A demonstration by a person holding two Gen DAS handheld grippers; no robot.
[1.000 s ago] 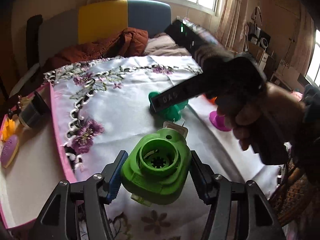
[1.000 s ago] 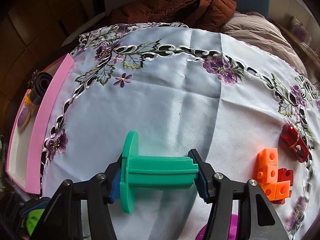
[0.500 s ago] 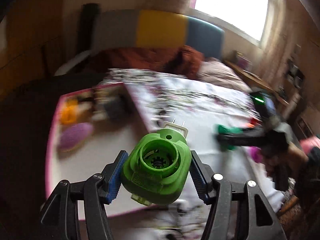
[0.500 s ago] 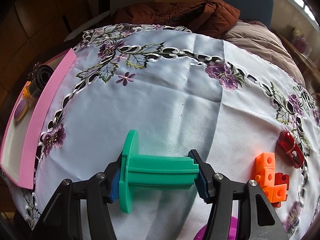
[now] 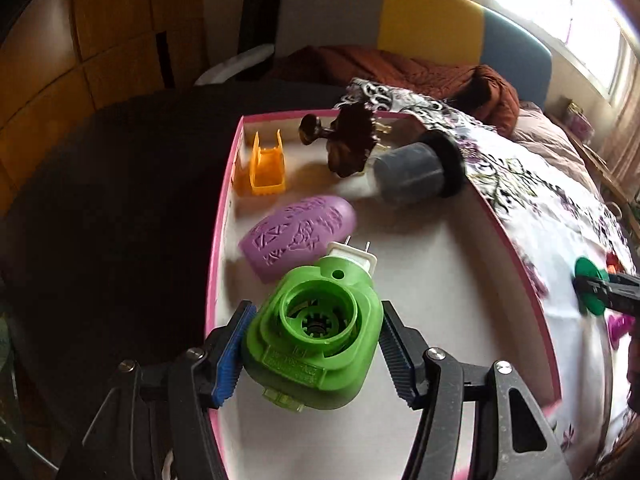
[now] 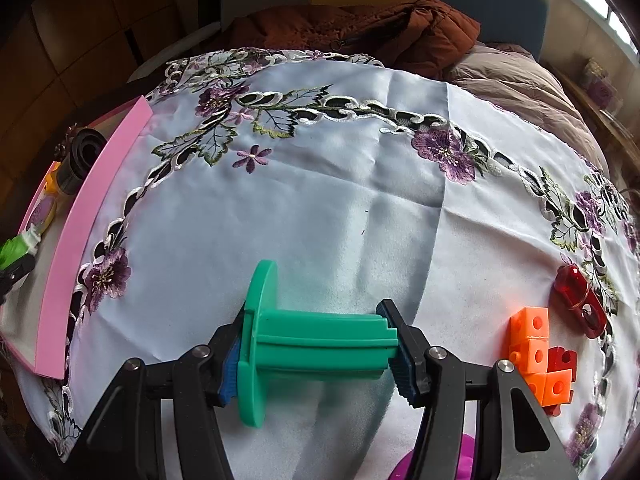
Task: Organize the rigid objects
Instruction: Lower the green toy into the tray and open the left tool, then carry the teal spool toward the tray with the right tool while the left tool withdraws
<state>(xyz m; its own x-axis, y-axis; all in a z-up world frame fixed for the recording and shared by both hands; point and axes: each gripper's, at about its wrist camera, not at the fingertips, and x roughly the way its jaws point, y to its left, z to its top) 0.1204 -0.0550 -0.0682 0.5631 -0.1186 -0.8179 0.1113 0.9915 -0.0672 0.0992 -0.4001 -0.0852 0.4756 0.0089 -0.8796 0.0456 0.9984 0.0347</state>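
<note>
Two grippers are each clamped on a plastic piece. Seen from the left wrist, the left gripper [image 5: 314, 354] pinches a bright green plug-in device [image 5: 316, 336] between its blue-padded fingers, the white two-pin plug on its far side, and holds it over the near part of a pink-walled tray [image 5: 224, 220] with a white floor. Farther back in that tray lie a lilac oval piece [image 5: 298, 232], an orange open-sided piece [image 5: 266, 170], a dark brown ornate item [image 5: 348, 140] and a grey cylinder with a black ring [image 5: 416, 172] against the right wall. From the right wrist, the right gripper [image 6: 316, 354] grips a teal spool [image 6: 304, 344] endwise, its round flange at the left finger, over the white embroidered tablecloth [image 6: 320, 200]. To the right on the cloth sit orange and red cubes [image 6: 536, 356] and, just beyond them, a red toy car [image 6: 578, 300]. The tray's pink wall shows at the far left.
</note>
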